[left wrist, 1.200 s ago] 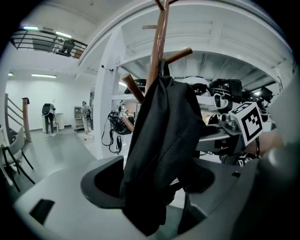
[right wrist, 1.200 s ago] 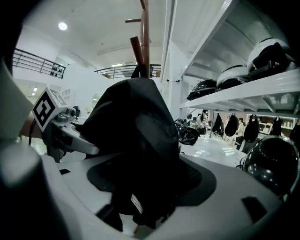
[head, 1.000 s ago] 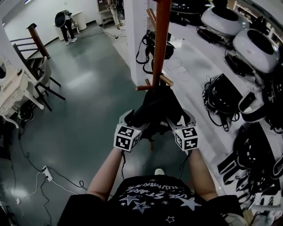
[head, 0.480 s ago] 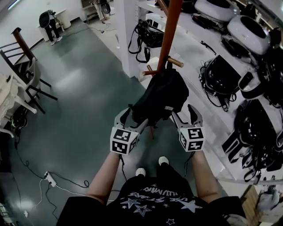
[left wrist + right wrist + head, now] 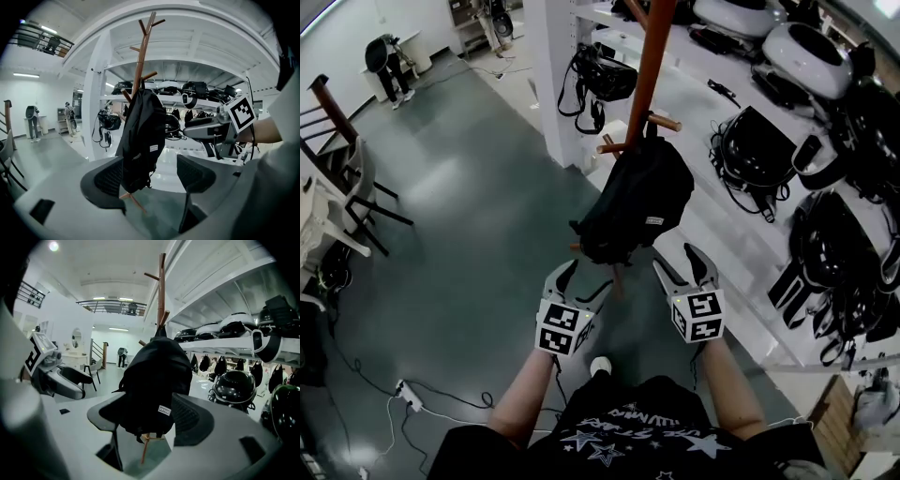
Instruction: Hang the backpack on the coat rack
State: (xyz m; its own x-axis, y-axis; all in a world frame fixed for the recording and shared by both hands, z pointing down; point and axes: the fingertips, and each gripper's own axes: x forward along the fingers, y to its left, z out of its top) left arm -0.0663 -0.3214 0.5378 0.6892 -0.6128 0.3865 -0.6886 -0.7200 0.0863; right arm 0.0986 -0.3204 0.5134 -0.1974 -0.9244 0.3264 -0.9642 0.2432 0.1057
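A black backpack (image 5: 634,199) hangs by its top loop from a lower peg of the brown wooden coat rack (image 5: 648,70). It hangs free, touching neither gripper. My left gripper (image 5: 579,281) is open just below and left of the bag's bottom. My right gripper (image 5: 680,266) is open below and right of it. In the left gripper view the backpack (image 5: 140,136) hangs beyond the open left gripper (image 5: 150,176), with the rack pole (image 5: 143,51) above. The right gripper view shows the backpack (image 5: 157,385) ahead of the open right gripper (image 5: 150,419).
White shelves (image 5: 741,225) with helmets and black headsets line the right side. A white pillar (image 5: 551,84) stands behind the rack. Chairs (image 5: 342,187) are at the left, a person (image 5: 386,61) stands far off, and cables with a power strip (image 5: 405,394) lie on the floor.
Both grippers have come off the backpack and drawn back toward me. The backpack now hangs from the peg by itself.
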